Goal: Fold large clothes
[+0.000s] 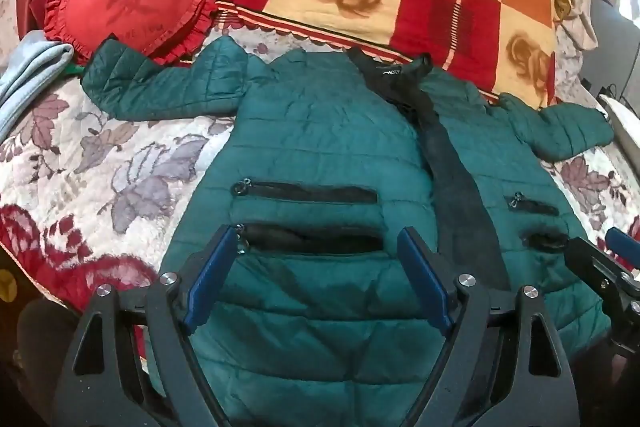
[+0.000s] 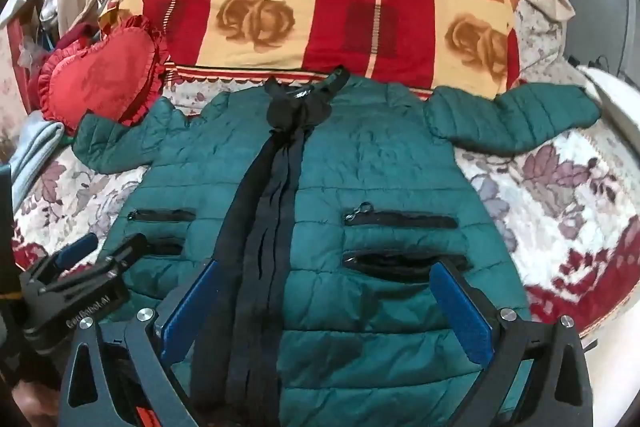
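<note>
Blue-padded fingers (image 1: pixel 212 279) of the left gripper (image 1: pixel 320 279) are spread wide over the green quilted puffer jacket (image 1: pixel 320 131), which lies flat on the floral fleece blanket (image 1: pixel 100 163). From the right wrist, the right gripper (image 2: pixel 328 311) gapes open above the jacket's black front lining strip (image 2: pixel 260 211); its zip pockets (image 2: pixel 400 219) show no contents.

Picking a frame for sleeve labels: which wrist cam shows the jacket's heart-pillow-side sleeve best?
Left wrist: the sleeve lies fully in view, quilting clear, cuff beside the red heart pillow. In the right wrist view the same sleeve is smaller, squeezed toward the left edge.
</note>
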`<state>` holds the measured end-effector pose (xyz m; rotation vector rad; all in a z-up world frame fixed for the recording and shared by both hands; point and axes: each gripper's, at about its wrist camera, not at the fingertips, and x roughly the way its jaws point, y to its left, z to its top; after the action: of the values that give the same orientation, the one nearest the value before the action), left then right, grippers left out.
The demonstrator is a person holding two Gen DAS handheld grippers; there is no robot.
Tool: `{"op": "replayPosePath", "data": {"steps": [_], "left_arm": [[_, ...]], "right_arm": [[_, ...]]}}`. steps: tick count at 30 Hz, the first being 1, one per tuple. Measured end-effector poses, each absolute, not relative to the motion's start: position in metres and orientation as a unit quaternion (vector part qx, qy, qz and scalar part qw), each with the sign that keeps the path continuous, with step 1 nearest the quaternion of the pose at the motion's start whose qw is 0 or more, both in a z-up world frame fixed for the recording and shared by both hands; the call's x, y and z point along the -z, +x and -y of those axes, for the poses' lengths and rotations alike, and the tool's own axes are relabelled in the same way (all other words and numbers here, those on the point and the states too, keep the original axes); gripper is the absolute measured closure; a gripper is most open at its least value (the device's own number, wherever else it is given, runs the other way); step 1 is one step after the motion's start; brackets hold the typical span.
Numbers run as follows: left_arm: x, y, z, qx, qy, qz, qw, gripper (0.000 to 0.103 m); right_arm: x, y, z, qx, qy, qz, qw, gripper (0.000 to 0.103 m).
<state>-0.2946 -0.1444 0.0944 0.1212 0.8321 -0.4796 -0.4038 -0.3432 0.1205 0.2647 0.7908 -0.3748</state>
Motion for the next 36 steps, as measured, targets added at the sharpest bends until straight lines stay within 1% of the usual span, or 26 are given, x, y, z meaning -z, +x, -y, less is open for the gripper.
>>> {"op": "replayPosePath", "data": {"steps": [5,16,17,33,36], "left_arm": [[-0.094,-0.298,0.147,0.238,0.058,-0.401,0.883,0.02],[-0.09,-0.296,0.144,0.239,0.056,-0.406,0.88,0.02],[-0.09,-0.297,0.144,0.239,0.056,-0.405,0.881,0.02],[-0.094,-0.297,0.142,0.236,0.059,-0.399,0.884,0.02],[-0.095,-0.297,0.142,0.236,0.061,-0.4,0.884,0.02]], "right_arm": [[-0.125,-0.399,0.339,0.182,0.134,-0.384,0.895,0.0],[-0.107,-0.406,0.343,0.179,0.143,-0.394,0.89,0.0],[-0.114,-0.4,0.342,0.18,0.148,-0.399,0.887,0.0],[-0.109,-0.399,0.335,0.177,0.141,-0.39,0.893,0.0],[-0.109,-0.398,0.337,0.176,0.142,-0.4,0.888,0.0]]}}
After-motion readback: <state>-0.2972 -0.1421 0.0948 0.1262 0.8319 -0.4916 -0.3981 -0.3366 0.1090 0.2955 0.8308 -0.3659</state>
